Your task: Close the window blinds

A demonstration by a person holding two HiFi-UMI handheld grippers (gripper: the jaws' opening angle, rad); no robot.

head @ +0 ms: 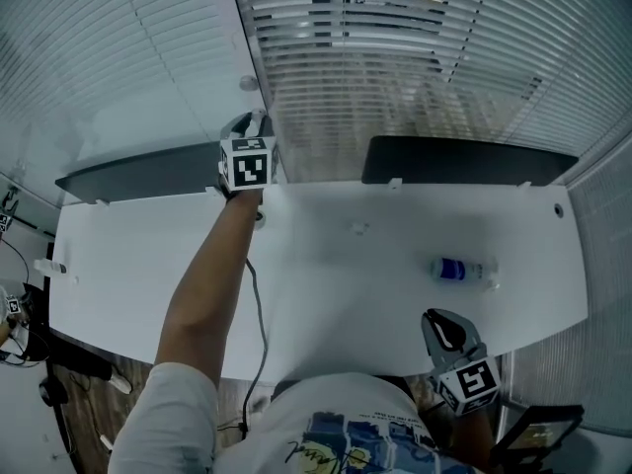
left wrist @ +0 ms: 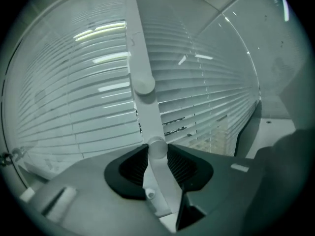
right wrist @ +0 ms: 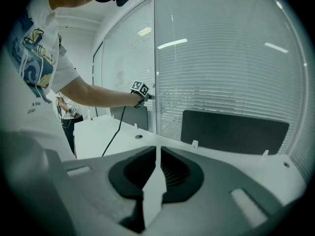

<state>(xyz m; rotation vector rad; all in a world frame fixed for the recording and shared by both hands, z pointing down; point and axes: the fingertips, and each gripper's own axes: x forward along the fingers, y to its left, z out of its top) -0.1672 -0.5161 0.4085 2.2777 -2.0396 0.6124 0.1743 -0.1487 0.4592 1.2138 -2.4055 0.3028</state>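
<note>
Overhead first: finds the left claw (head: 252, 131) stretched across the white counter (head: 326, 265) to the white window post (head: 237, 28), between two panes of white slatted window blinds (head: 395, 57). Shows the right-hand pane's lower slats tilted apart, with outdoors visible through them; looks flatter and more closed on the left pane. Keeps the right claw (head: 444, 329) low at the counter's near edge, well apart from a clear plastic bottle with a blue label (head: 462, 270) lying on its side.

Next, along the left claw: grips a small round white knob (left wrist: 157, 146) on the post, pads pressed to both sides. Could slip off so smooth and small a knob under a twist, leaving slats half turned; could also over-turn and reopen them the other way. Sits just below a second, similar knob (left wrist: 144, 85), so could be working the wrong pane.

Lastly, along the right claw: sits pinched nearly together on nothing. Confirms gaps low in the blinds above a black rectangular panel (right wrist: 234, 132).
</note>
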